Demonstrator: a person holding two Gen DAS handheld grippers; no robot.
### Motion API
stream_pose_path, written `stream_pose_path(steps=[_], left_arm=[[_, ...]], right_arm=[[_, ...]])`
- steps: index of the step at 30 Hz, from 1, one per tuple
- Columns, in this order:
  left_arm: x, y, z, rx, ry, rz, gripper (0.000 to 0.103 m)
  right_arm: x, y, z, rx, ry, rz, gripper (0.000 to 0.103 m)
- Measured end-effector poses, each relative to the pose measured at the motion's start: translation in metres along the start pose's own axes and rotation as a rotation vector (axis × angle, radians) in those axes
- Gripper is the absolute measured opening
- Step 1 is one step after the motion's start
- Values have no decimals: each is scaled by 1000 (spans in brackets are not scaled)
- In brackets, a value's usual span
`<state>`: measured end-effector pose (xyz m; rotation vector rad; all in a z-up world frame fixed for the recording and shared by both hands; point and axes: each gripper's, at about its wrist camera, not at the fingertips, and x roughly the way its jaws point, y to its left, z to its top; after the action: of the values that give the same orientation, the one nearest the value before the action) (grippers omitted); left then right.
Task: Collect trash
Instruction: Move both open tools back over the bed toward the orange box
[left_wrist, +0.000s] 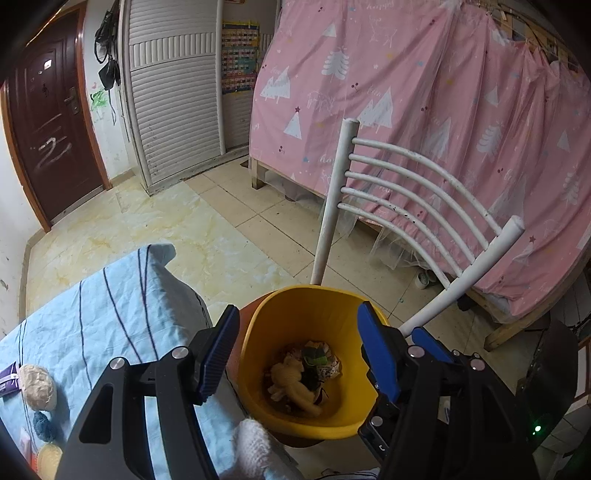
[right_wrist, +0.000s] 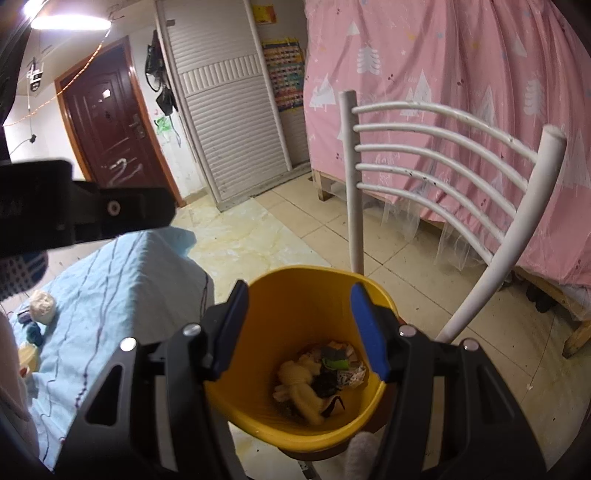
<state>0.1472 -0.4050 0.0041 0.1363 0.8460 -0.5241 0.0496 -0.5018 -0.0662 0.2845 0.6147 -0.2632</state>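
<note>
Both my grippers, left (left_wrist: 295, 354) and right (right_wrist: 299, 332), hang half-open and empty over the yellow bin (left_wrist: 258, 369); a careless swing could tip it off the chair (left_wrist: 424, 206).

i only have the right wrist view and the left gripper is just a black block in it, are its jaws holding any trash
Observer: No. In the left wrist view the left gripper has its jaws open with nothing between them, and it points into the yellow bin.
Operator: ok, anything right of the bin that i cant see
Observer: Yes. A dark box stands there, low at the right edge of the left wrist view. I can't tell what it is.
Operator: is it switched on
Observer: A small green light is lit on it.
</note>
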Motion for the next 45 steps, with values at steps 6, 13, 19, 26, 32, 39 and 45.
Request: stream_pose_path(steps=[6,13,19,26,32,39,45], left_arm=[[-21,20,-3,-22,-24,-4,57],[-48,52,-7,-62,-53,5,57],[-73,87,-13,-101,-80,19,57],[-94,135,-27,-158,-97,51,57],[-117,175,-40,-200,-116,83,57],[-146,219,-61,-233,-125,123,57],[-165,255,-81,-261,-120,150,57]], right_arm=[[-9,17,4,-39,-10,8,55],[-21,48,7,-91,-22,24,55],[-29,80,10,-146,-31,40,55],[-34,119,9,-209,-31,60,55],[-38,152,10,-262,-33,85,55],[-38,195,6,-319,-30,126,58],[-39,228,0,-369,-22,157,60]])
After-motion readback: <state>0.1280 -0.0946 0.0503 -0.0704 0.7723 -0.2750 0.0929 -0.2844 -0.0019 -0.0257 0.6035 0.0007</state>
